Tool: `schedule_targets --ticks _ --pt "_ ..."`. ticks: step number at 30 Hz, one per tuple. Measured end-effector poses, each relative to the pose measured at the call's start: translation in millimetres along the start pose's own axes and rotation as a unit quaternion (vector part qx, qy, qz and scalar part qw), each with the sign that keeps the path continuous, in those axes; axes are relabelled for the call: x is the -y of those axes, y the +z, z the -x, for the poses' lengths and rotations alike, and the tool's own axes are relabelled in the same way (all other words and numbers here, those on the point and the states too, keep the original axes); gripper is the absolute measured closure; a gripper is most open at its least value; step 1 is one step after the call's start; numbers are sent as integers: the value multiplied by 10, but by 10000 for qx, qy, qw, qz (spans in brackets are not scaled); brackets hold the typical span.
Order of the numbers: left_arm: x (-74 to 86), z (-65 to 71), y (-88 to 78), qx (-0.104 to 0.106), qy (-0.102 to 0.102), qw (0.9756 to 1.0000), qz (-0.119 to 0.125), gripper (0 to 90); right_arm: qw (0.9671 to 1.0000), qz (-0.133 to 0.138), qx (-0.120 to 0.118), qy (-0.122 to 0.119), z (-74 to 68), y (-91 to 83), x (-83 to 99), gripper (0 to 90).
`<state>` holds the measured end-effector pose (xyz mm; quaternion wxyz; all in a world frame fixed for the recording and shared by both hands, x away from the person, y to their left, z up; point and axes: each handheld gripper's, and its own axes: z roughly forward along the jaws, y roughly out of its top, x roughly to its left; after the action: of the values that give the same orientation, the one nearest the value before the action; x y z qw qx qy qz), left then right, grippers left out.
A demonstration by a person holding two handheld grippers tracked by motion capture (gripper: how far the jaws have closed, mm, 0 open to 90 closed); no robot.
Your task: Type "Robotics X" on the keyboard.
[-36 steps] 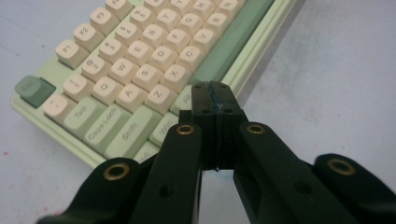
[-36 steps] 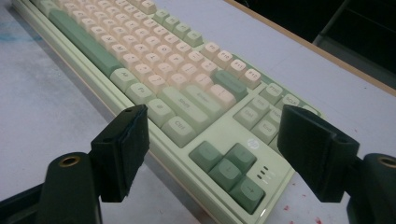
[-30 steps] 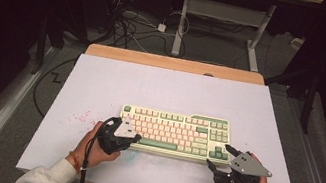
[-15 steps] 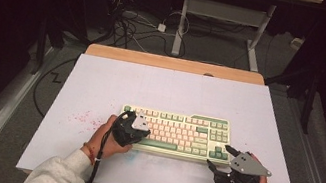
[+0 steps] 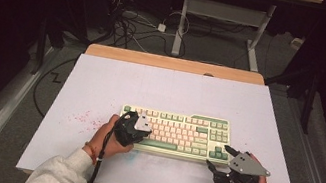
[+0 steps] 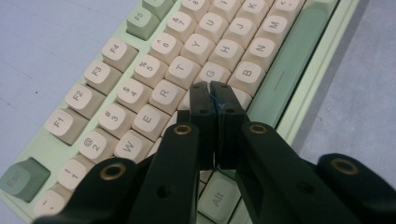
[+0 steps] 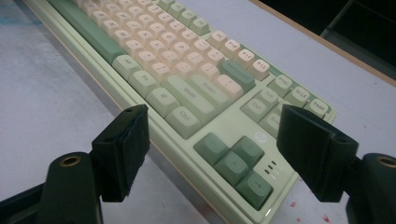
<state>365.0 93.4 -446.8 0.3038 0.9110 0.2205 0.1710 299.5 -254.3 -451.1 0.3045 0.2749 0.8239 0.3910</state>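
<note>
The high view is lit from above onto the white table (image 5: 171,93), bright at centre, while the room from nine through twelve to three o'clock falls into near black. Detail there is soft and grainy. Both gripper views are evenly lit with weak shadows; the keyboard (image 7: 196,88) blurs toward twelve o'clock, and the near black jaws at six o'clock look slightly soft.
</note>
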Motion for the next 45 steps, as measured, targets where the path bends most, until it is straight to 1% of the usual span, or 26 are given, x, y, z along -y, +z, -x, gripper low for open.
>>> schedule_targets --ticks 7,12,14,16,21,32,35,38,39,41,43,45 --pt "11 -9 -63 -115 22 9998 140 841 10000 3 11 -6 3 -6 0 259" --pt "42 -32 -120 -222 -16 9995 242 820 10000 -13 10 -18 0 -1 2 259" --pt "53 -36 -136 -274 -12 9993 242 814 10000 -16 2 -18 -2 -1 2 259" --pt "67 -48 -156 -278 -31 9992 295 815 10000 -21 2 -13 -5 -1 2 259" --pt "79 -60 -165 -327 -20 9991 280 816 10000 -33 -9 -13 -7 2 3 259" --pt "114 -102 -191 -355 -114 9988 304 810 10000 -40 -30 -36 -9 5 5 259" --pt "142 -116 -211 -371 -130 9987 331 801 10000 -41 -12 -25 -6 2 4 259" --pt "169 -138 -237 -432 -136 9985 314 799 10000 -44 -14 -18 -6 3 5 259" --pt "176 -143 -243 -431 -184 9983 356 800 10000 -49 -21 -26 -6 5 5 259" --pt "196 -149 -264 -472 -171 9982 317 798 10000 -55 -17 -38 -11 9 5 259" --pt "235 -148 -284 -473 -197 9980 361 799 10000 -57 -15 -40 -15 7 2 259" --pt "270 -156 -298 -492 -219 9980 334 791 10000 -44 -20 -31 -13 7 4 259"
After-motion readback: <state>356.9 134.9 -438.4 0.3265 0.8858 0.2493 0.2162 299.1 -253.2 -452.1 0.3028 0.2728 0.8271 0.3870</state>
